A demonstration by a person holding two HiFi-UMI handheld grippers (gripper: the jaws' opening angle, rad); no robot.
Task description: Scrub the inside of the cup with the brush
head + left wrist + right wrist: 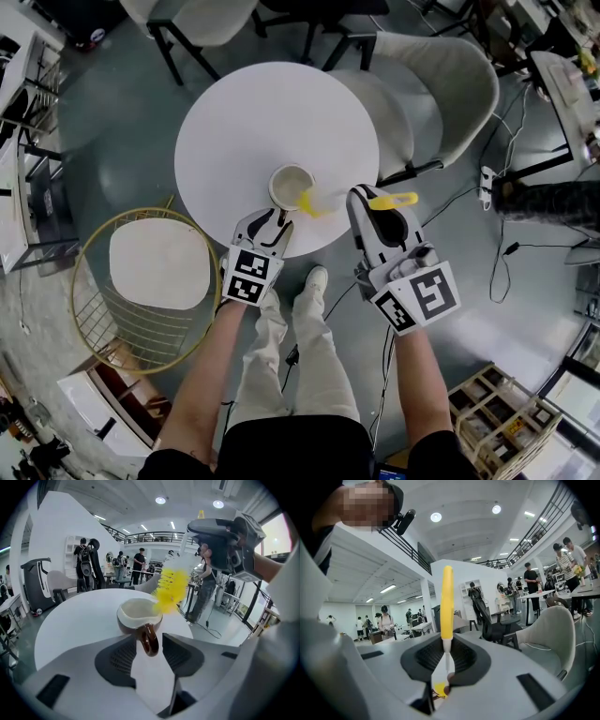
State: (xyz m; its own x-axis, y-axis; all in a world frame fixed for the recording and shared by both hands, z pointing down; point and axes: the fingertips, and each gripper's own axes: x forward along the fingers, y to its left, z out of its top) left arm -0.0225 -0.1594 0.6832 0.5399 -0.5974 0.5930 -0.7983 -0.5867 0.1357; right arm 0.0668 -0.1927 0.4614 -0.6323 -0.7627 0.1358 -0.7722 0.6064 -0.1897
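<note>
A cup (291, 186), brown outside and white inside, stands upright near the front edge of the round white table (234, 122). In the left gripper view the cup's brown handle (149, 639) sits between the jaws of my left gripper (149, 645), which is open, with a gap on each side of the handle. My right gripper (367, 202) is shut on the thin stem of the brush (447, 602), whose yellow handle sticks up. The brush's yellow bristle head (169, 590) hangs at the cup's right rim, just outside it.
A white shell chair (450, 84) stands to the right behind the table. A gold wire stool with a white seat (157, 265) is at the left. The person's legs are below the table's front edge. Cables (506, 262) lie on the floor at right.
</note>
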